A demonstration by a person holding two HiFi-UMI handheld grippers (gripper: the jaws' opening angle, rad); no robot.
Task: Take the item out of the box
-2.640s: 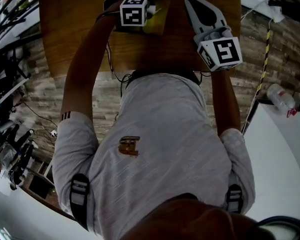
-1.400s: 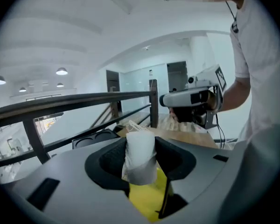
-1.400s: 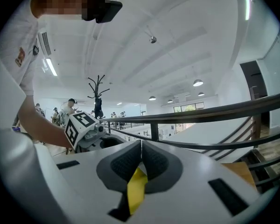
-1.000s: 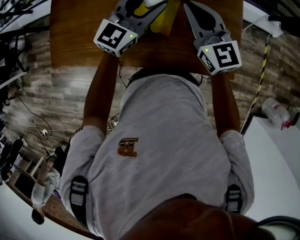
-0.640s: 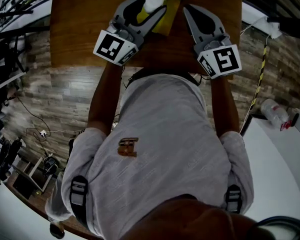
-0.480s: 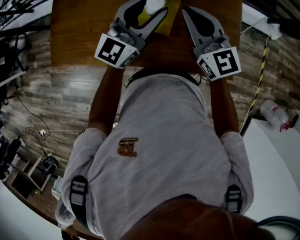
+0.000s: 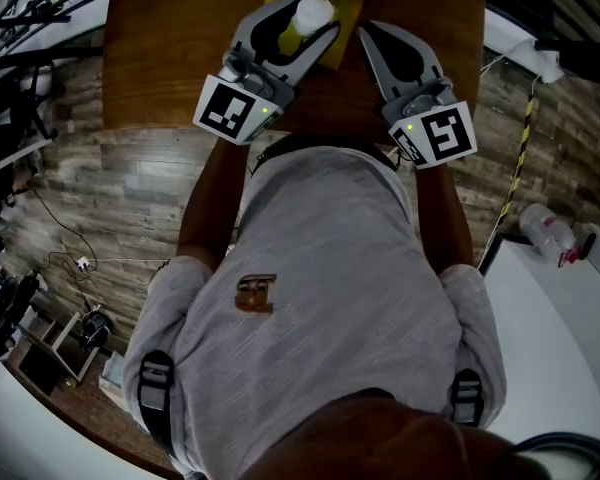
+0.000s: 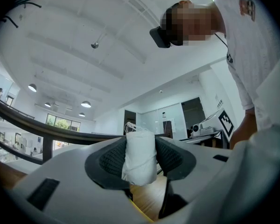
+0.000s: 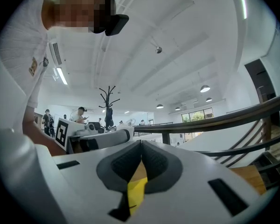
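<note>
Surface: a brown wooden tabletop [image 7: 170, 48] with a smooth, faintly grained top and a straight near edge.
Floor: grey-brown wood planks [image 7: 110, 188] with loose cables lying at the left.
Room: a white ceiling with round lamps, a dark curved railing [image 9: 233, 120], glass partitions, a black branching coat stand [image 9: 108, 107], and people at desks far off.
Side furniture: a white table [image 7: 570, 318] at the right carries a clear plastic bottle [image 7: 548, 226].
Person: wears a light grey ribbed shirt [image 7: 330, 298] with dark shoulder straps.
Box: a flat yellow box [image 7: 332, 56] lies on the tabletop between the two grippers, largely covered by the left one.
Item: a small white roll with a soft, crinkled wrapping [image 8: 140, 160], rounded on top and carrying a thin looped cord. It stands upright in the left jaws and shows over the yellow box in the head view. I cannot tell whether it touches the box.
Left gripper [image 7: 308, 16]: grey plastic shell with dark ribbed pads. The jaws stand fairly wide and press on both sides of the white roll.
Right gripper [image 9: 141, 155]: same build, with a black-and-white marker cube. Its jaws are closed pad to pad with nothing between them, and it is just beside the box.
</note>
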